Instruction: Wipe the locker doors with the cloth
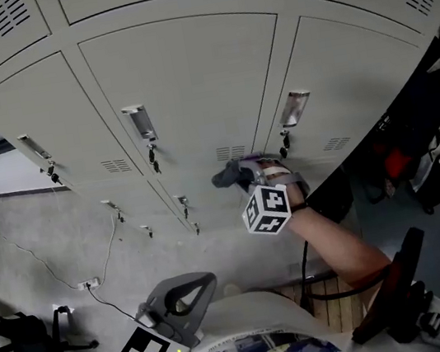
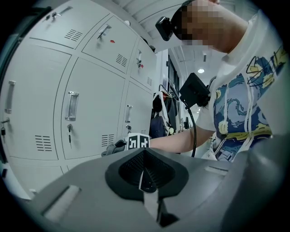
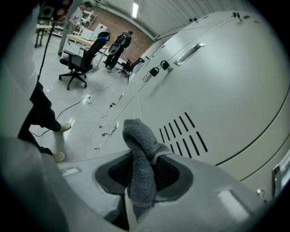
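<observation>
Right gripper view has the right tool (image 3: pixel 141 181) clamped on a grey cloth (image 3: pixel 138 136). Its jaws are narrow and pinch the lower part of a bunched fold, whose free end stands up beyond the tips. Just ahead of that end and off to the tool's right rises a pale locker door (image 3: pixel 226 90), with a set of vent slots (image 3: pixel 183 133) close beside the cloth. Whether the cloth is pressed on the metal or just short of it cannot be told. From the head view the cloth sits at the front of the tool, low on the door.

The left tool (image 2: pixel 145 174) has its jaws together on nothing. It hangs low by the person's body, with the lockers well ahead of it, and takes no part in the wipe.

Several things could go wrong from here. The hold is on a thin fold, so a hard drag across the door could pull the cloth out through the jaws. Only a small rolled tip leads the tool, so each pass would likely clean a narrow band and leave strips between. The slots beside the cloth, and the handle (image 1: pixel 295 107) with its hanging keys (image 1: pixel 285 147) further ahead of the tool, could snag loose fabric. If the tool leans in too far, its hard tips rather than the cloth would meet the paint and might scuff it.
</observation>
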A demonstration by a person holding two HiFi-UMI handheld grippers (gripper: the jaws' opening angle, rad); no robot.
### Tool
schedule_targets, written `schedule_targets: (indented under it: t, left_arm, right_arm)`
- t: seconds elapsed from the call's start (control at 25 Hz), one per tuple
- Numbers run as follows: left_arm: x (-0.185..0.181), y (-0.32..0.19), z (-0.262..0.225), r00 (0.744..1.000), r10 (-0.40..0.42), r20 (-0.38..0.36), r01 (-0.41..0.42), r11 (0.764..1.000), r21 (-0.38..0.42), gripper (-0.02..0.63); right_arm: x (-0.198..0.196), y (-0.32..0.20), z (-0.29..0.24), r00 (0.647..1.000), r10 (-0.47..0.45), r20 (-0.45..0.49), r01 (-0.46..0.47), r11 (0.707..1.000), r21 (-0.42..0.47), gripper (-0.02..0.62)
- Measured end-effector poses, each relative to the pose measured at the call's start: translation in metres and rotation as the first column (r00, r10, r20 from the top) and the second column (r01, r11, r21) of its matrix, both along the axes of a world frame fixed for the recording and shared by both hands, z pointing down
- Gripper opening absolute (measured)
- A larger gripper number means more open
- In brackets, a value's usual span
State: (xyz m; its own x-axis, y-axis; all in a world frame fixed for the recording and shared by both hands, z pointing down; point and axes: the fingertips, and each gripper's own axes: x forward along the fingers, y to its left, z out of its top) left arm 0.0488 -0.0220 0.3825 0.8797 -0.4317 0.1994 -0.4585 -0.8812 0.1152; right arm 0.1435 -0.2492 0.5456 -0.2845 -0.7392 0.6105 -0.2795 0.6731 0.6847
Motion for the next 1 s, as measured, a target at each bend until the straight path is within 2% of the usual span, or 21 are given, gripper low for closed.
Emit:
schedule_targets:
  t: [0.28, 0.36, 0.48, 0.6, 0.72, 0.88, 1.0]
  left_arm:
    - [0.000, 0.006, 0.002, 1.000, -0.009, -0.001, 0.009, 1.000, -0.002, 0.002]
    - [0.001, 0.008, 0.001, 1.000, -0.008, -0.009, 0.008, 1.000, 0.005, 0.002]
    - [0.001, 0.009, 0.000, 1.000, -0.008, -0.018, 0.008, 1.000, 0.005, 0.002]
    - [0.004, 0.009, -0.001, 1.000, 0.002, -0.030, -0.002, 1.000, 0.011, 0.002]
    - [0.009, 0.010, -0.001, 0.999, 0.020, -0.031, -0.020, 1.000, 0.008, 0.002]
    - [0.019, 0.014, -0.001, 0.998, 0.054, -0.034, -0.054, 0.998, 0.013, 0.002]
    - [0.023, 0.016, -0.004, 0.997, 0.070, -0.027, -0.069, 0.997, 0.031, 0.002]
  right_arm:
    - [0.003, 0.002, 0.022, 1.000, -0.016, -0.024, 0.014, 0.997, -0.079, 0.114]
    - [0.003, 0.009, 0.011, 0.999, -0.024, -0.024, 0.022, 0.995, -0.094, 0.114]
    - [-0.006, 0.024, -0.035, 0.997, -0.065, -0.030, 0.064, 0.996, -0.059, 0.114]
    - [-0.021, 0.038, -0.107, 0.993, -0.121, -0.014, 0.121, 0.992, 0.031, 0.114]
    - [-0.033, 0.043, -0.195, 0.988, -0.153, 0.005, 0.150, 0.971, 0.187, 0.114]
    - [-0.037, 0.042, -0.306, 0.989, -0.147, 0.025, 0.123, 0.900, 0.418, 0.114]
    - [-0.033, 0.033, -0.357, 0.991, -0.126, 0.034, 0.088, 0.837, 0.540, 0.114]
